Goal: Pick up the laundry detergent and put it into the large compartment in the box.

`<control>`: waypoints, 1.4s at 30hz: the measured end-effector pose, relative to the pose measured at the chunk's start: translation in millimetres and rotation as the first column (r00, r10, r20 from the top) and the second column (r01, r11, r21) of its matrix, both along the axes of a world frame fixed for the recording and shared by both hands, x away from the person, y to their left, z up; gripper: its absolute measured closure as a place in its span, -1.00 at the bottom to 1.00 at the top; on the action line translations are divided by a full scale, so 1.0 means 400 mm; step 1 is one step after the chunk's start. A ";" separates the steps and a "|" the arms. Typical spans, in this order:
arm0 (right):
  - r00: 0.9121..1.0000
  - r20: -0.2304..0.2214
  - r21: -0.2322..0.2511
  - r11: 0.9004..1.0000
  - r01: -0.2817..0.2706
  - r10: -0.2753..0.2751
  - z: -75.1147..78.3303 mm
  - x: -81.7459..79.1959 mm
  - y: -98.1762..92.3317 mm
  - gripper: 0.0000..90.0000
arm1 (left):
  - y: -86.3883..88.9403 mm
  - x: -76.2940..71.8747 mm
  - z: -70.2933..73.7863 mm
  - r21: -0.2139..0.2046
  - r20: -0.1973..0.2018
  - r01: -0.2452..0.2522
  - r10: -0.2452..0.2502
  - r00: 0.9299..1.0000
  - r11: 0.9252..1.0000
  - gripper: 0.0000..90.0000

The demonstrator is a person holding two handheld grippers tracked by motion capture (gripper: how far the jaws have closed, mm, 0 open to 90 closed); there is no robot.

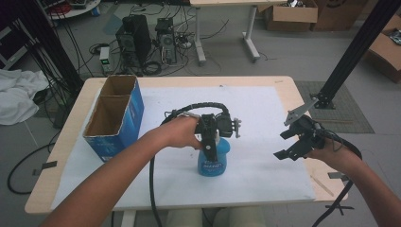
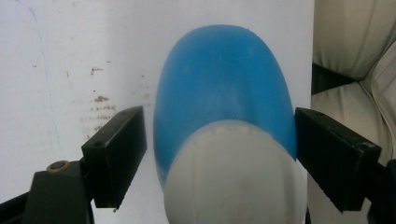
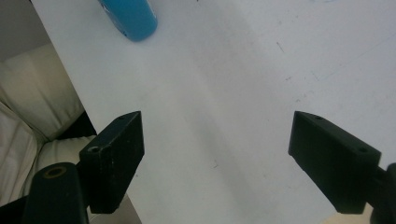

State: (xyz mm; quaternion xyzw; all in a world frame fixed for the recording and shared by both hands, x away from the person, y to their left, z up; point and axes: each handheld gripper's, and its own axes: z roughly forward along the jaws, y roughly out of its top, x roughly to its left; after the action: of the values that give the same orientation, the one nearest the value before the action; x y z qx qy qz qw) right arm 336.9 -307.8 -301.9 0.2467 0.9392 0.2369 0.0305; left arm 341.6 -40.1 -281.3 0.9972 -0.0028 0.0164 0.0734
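A blue bottle with a white cap stands upright on the white sheet near the table's front middle. My left gripper comes down over its top. In the left gripper view the left gripper is open, one black jaw on each side of the bottle. A small gap shows at the left jaw, and the right jaw sits at the bottle's edge. My right gripper hovers open over the sheet to the right, holding nothing. The right gripper view has the right gripper above bare sheet, with the bottle far off.
A blue cardboard box with an open top and two compartments stands at the table's left. A black frame post rises at the right rear. Cables trail from both grippers. Cream cushions lie beyond the table's front edge.
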 end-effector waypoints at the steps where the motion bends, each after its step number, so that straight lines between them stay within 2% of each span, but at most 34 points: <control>1: 1.000 -0.001 0.001 1.000 0.003 -0.003 0.000 0.000 0.000 -0.59 | 0.000 0.000 0.000 0.000 0.000 0.000 0.000 1.000 1.000 -0.56; 24: 1.000 0.000 0.005 1.000 -0.002 0.002 0.002 0.002 0.006 -0.58 | 0.009 0.001 -0.007 -0.004 0.007 -0.011 0.011 1.000 1.000 -0.37; 42: 1.000 -0.006 0.005 1.000 -0.001 0.001 -0.001 0.002 0.006 -0.58 | 0.010 -0.002 -0.005 -0.017 0.007 0.005 -0.005 1.000 1.000 -0.18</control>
State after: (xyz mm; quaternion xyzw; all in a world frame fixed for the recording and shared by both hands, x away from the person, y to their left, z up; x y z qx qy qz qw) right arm 337.9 -305.3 -302.4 0.2469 0.9388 0.2385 0.0272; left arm 341.0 -36.3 -283.5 0.9964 -0.0056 0.0196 0.0821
